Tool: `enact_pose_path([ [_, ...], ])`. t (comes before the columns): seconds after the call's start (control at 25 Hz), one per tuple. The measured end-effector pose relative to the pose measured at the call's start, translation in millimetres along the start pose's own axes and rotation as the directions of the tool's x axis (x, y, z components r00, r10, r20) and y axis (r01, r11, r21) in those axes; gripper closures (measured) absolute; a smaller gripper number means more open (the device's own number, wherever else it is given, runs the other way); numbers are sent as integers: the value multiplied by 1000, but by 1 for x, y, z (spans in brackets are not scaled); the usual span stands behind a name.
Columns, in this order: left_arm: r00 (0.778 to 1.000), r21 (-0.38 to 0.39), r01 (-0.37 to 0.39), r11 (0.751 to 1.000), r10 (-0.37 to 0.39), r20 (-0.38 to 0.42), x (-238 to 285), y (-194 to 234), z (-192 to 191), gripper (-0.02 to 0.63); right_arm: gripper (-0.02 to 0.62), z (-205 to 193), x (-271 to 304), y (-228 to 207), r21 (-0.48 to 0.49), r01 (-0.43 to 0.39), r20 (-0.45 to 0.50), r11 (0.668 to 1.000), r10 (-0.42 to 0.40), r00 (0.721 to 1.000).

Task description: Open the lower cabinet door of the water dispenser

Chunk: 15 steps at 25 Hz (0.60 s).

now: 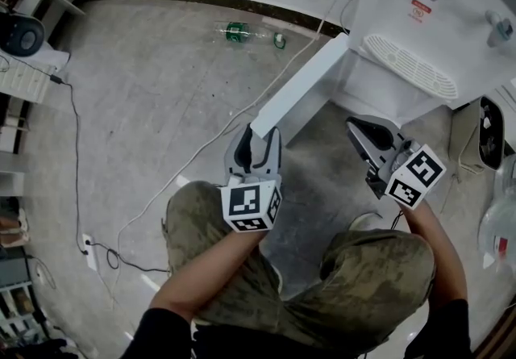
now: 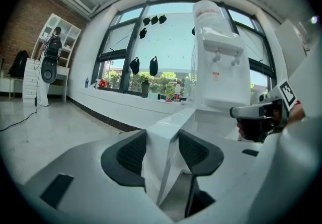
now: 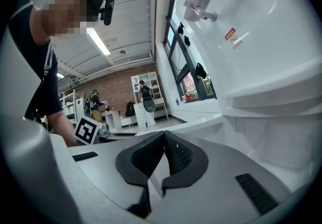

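The lower cabinet door (image 1: pixel 310 79) stands wide open, its free edge clamped between our left tongs (image 2: pixel 162 137). Our right tongs (image 3: pixel 162 140) are closed and empty, beside the water dispenser (image 1: pixel 419 18). We judge that letting go comes next.

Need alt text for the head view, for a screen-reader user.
From above, the left gripper clamps the free edge of the lower cabinet door of the water dispenser, swung open over the floor. The right gripper, shut and empty, is beside the dispenser's base; a green bottle lies beyond.
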State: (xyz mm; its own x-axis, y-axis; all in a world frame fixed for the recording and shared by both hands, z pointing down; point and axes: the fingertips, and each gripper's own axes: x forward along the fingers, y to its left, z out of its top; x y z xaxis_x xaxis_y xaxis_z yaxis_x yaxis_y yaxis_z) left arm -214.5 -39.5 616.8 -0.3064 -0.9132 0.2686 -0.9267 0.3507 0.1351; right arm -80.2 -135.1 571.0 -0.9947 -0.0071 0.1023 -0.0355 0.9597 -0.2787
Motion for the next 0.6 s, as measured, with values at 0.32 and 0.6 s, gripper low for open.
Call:
enact_pose_path([
  [0.32,999,-26,-40,999,40,-3,8,18,3,425,595,1,-2,-18,6,85,9,996,-85,996],
  [0.6,997,-30,-75,997,75,7,16,30,5,427,595,5,9,-24,-82,110,-27,991,-113,993],
])
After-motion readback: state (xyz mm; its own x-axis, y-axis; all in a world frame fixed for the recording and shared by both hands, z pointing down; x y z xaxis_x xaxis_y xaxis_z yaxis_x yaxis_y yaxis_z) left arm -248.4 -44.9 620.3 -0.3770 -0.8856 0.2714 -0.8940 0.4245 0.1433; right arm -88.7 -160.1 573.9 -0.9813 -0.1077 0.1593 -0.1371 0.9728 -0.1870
